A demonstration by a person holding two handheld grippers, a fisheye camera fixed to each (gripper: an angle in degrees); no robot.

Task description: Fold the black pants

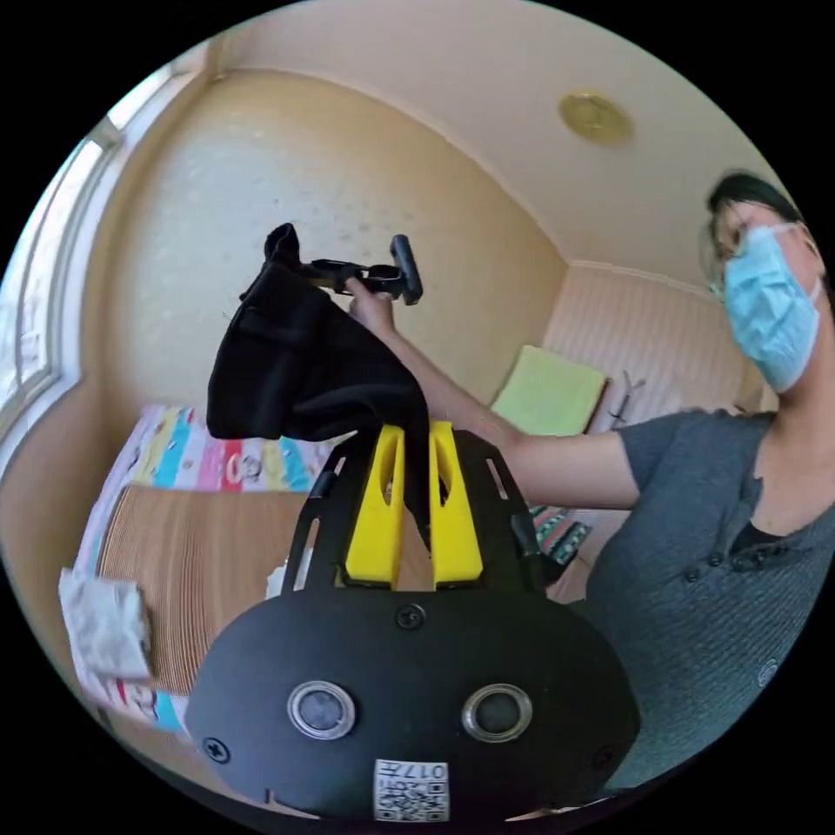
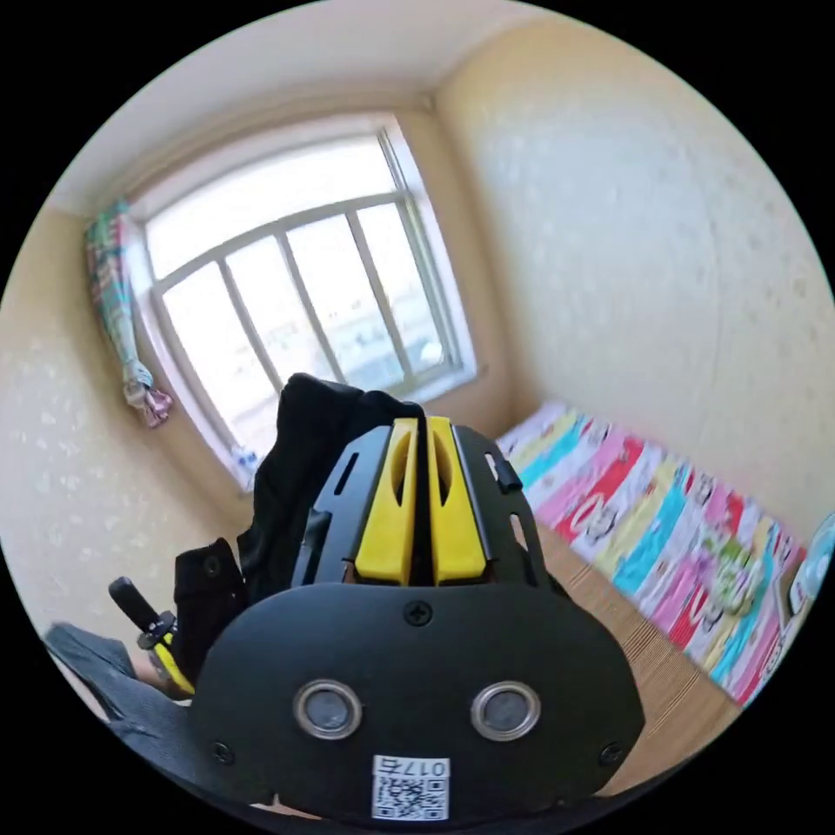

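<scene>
The black pants (image 1: 296, 365) hang bunched in the air between both grippers, well above the bed. In the left gripper view, my left gripper (image 1: 416, 428) has its yellow jaws shut on a lower fold of the cloth. Higher up, a hand holds the right gripper (image 1: 335, 273) pinched on the top edge of the pants. In the right gripper view, my right gripper (image 2: 417, 424) is shut with the black pants (image 2: 296, 452) caught between its jaws and draping to the left. The left gripper (image 2: 170, 652) shows low at the left, against the cloth.
Below lies a bed with a bamboo mat (image 1: 209, 548) and a colourful striped sheet (image 2: 661, 539). A folded white cloth (image 1: 104, 622) rests at the mat's left end. A masked person in a grey shirt (image 1: 722, 557) stands at the right. A large window (image 2: 296, 296) is behind.
</scene>
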